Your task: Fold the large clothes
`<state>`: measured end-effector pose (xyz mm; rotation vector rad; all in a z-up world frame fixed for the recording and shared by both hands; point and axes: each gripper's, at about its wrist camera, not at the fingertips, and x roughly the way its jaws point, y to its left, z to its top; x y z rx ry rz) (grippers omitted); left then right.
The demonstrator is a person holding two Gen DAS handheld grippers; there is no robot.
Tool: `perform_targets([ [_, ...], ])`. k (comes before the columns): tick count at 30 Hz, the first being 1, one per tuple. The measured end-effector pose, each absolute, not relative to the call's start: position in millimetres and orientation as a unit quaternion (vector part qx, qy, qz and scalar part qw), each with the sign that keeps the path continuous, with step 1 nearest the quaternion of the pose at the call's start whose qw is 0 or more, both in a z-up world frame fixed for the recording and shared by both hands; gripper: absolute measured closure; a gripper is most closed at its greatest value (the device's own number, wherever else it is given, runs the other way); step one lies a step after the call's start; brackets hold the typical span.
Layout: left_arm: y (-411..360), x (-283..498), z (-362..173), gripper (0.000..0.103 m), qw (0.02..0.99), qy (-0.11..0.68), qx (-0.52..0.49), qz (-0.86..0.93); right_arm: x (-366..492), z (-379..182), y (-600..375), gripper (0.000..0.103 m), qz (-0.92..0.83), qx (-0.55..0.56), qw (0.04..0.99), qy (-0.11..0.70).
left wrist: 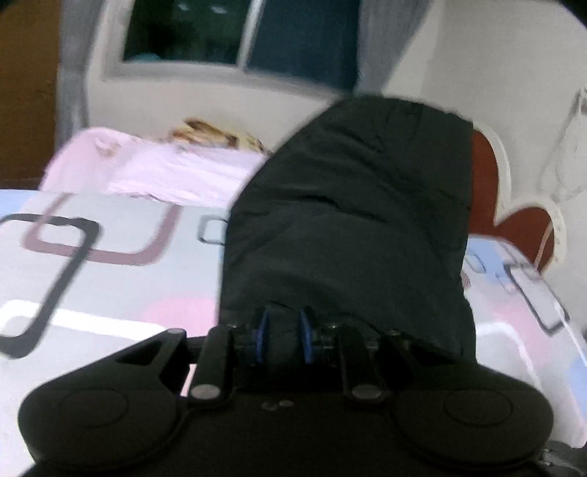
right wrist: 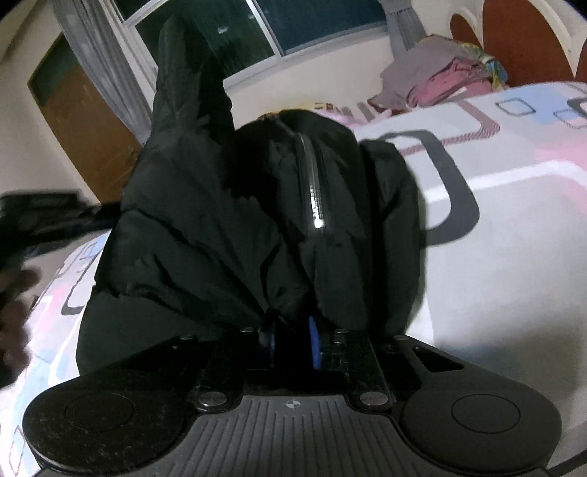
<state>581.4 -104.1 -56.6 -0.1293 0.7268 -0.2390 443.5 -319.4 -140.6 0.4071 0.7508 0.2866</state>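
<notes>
A black padded jacket (left wrist: 352,220) lies on the bed and fills the middle of both views. In the left wrist view, my left gripper (left wrist: 282,330) is shut on a hem of the jacket, its blue pads pinching the black fabric. In the right wrist view, my right gripper (right wrist: 293,337) is shut on another bunched part of the jacket (right wrist: 227,205), next to its shiny zipper (right wrist: 313,190). One part of the jacket stands up tall at the upper left of that view. The fingertips are mostly buried in cloth.
The bed sheet (left wrist: 91,264) is white with pink, grey and blue square patterns. A folded pink cloth (left wrist: 172,172) lies at the far edge. A pile of clothes (right wrist: 440,80) sits by the red headboard (right wrist: 521,40). A window (left wrist: 238,33) and a wooden door (right wrist: 84,128) are behind.
</notes>
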Motion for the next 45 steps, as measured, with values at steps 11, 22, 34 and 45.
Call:
perform_targets([
  [11, -126, 584, -66, 0.094, 0.926, 0.36, -0.01, -0.109, 493, -71, -329, 0.048, 0.172, 0.198, 0.924, 0.276],
  [22, -120, 586, -54, 0.091, 0.935, 0.343, -0.024, -0.086, 553, -78, -289, 0.073, 0.231, 0.171, 0.91, 0.298],
  [34, -124, 639, -60, 0.095, 0.926, 0.363, -0.032, -0.101, 558, -57, -309, 0.019, 0.195, 0.167, 0.931, 0.261],
  [45, -146, 645, -54, 0.102, 0.916, 0.372, -0.033, -0.146, 589, -62, -308, 0.082, 0.18, 0.141, 0.918, 0.325],
])
